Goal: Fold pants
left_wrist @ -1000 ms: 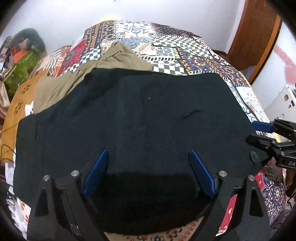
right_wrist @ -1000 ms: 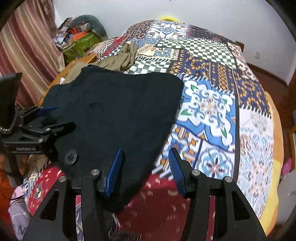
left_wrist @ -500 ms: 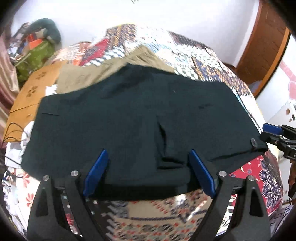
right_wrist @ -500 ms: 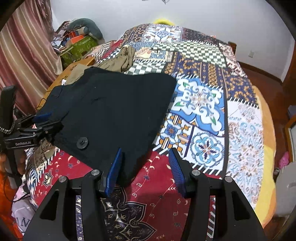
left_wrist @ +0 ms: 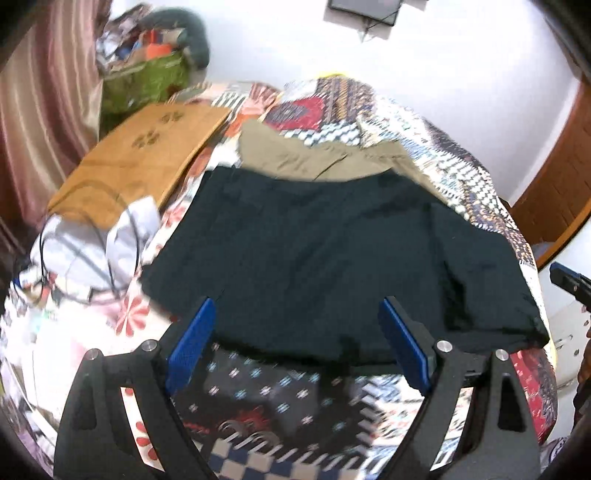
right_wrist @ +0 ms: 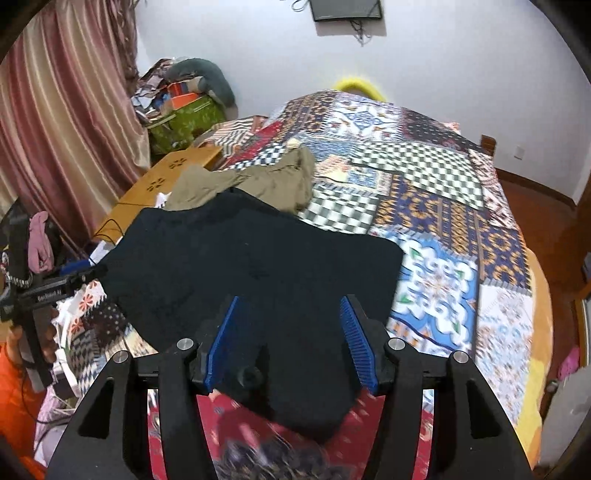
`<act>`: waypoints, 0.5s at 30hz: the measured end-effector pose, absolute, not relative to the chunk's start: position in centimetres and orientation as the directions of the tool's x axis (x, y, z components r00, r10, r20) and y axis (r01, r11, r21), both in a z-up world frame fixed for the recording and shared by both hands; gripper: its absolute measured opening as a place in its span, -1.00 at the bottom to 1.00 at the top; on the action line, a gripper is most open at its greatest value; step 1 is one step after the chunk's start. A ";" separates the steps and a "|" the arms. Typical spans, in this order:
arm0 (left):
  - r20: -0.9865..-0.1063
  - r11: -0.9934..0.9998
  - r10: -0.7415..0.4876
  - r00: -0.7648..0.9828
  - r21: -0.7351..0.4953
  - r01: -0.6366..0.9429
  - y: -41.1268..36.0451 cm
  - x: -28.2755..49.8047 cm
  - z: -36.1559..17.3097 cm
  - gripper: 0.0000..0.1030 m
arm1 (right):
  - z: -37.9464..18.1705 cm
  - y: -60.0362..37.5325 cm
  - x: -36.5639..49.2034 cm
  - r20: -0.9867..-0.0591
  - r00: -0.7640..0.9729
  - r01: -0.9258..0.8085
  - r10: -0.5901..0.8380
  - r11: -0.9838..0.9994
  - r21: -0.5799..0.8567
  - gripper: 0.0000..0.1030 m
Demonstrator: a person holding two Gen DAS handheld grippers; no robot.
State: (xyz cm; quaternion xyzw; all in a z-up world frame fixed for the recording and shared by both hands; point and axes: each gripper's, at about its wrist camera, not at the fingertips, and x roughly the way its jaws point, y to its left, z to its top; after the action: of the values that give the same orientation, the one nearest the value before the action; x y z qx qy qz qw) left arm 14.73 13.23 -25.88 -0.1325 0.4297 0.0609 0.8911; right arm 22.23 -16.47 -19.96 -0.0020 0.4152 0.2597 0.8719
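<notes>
Dark pants [left_wrist: 332, 266] lie spread flat on the near part of a patchwork bedspread [right_wrist: 436, 206], waist end toward the cameras; a round button [right_wrist: 251, 374] shows near the hem closest to the right wrist view. The far edge of the pants overlaps an olive-khaki garment [right_wrist: 258, 181], which lies crumpled just beyond. The right-hand edge of the pants, as the right wrist view shows it, ends on open quilt, and a broad bare stretch of bedspread runs from there to the far side of the bed. The opposite edge sits near the bed's side, beside a wooden board [left_wrist: 140, 158] with paw-print cutouts, loose cables and pale cloth.

Surroundings: white wall with a dark mounted screen [right_wrist: 347, 9], striped pink curtain [right_wrist: 62, 110], a green bag [right_wrist: 188, 122] piled with clutter in the corner, wooden floor at the right.

Left gripper [left_wrist: 297, 341]: jaws spread wide, blue pads [left_wrist: 190, 341] clear of the cloth, hovering above the near hem with nothing between them gripped. Right gripper [right_wrist: 291, 338]: jaws likewise parted, pads on either side of the near corner of the pants; whether they touch the fabric cannot be told.
</notes>
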 end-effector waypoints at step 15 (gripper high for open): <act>-0.803 0.822 -0.212 0.557 -0.454 -0.343 18.2 14.7 -31.7 0.75 | -25.6 -9.0 23.6 -0.834 0.328 -0.562 0.443 0.801 0.205 0.13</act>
State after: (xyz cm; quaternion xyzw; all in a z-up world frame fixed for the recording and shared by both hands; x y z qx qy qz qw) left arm 14.74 18.20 -31.68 -0.2955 0.4689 0.0395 0.8314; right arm 23.57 -8.98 -25.65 -0.0608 0.4902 0.3093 0.8126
